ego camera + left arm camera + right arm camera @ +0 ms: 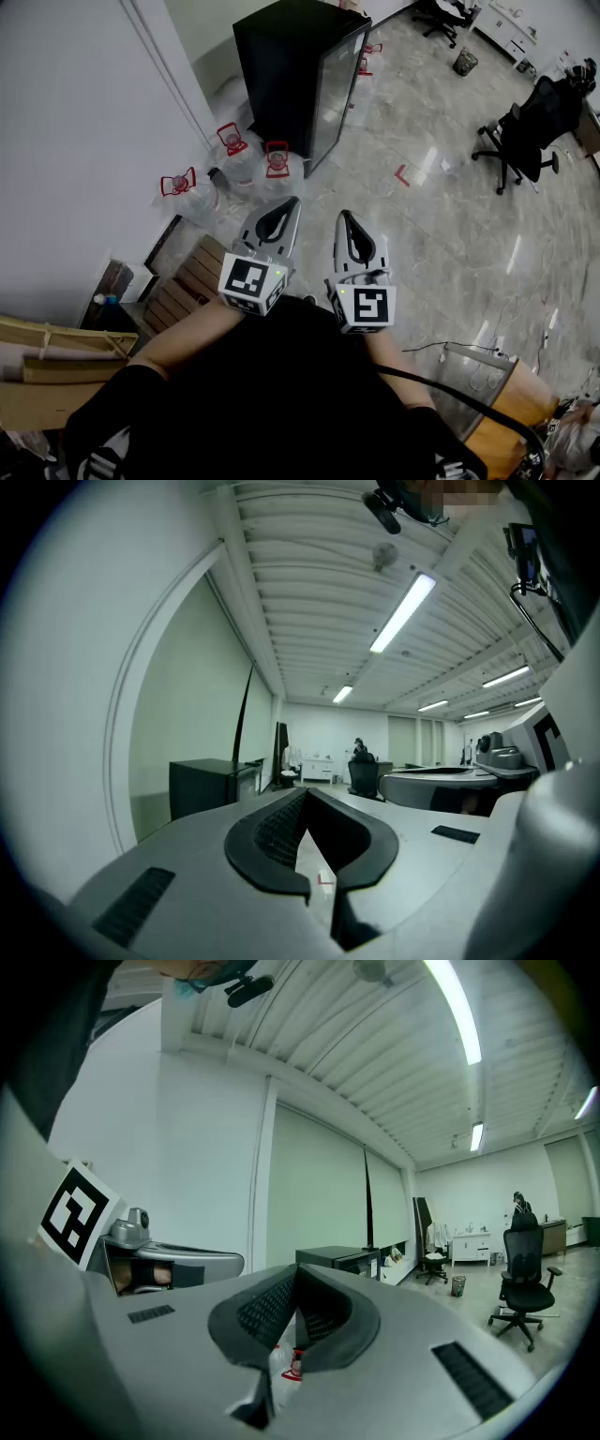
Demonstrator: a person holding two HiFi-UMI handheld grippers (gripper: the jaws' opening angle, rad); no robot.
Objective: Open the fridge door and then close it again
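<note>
A small black fridge (298, 70) with a dark glass door stands on the floor by the white wall, its door closed. It also shows far off in the left gripper view as the fridge (208, 782) and in the right gripper view as the fridge (345, 1259). My left gripper (292, 202) and right gripper (343, 217) are held side by side close to my body, well short of the fridge. Both have their jaws shut with the tips touching and nothing between them.
Several clear water jugs with red handles (234, 148) crowd the floor left of the fridge. A wooden pallet (187, 279) lies near my left side. A black office chair (525, 127) stands at the right, red tape (402, 174) marks the floor, and a round stool (497, 398) is at lower right.
</note>
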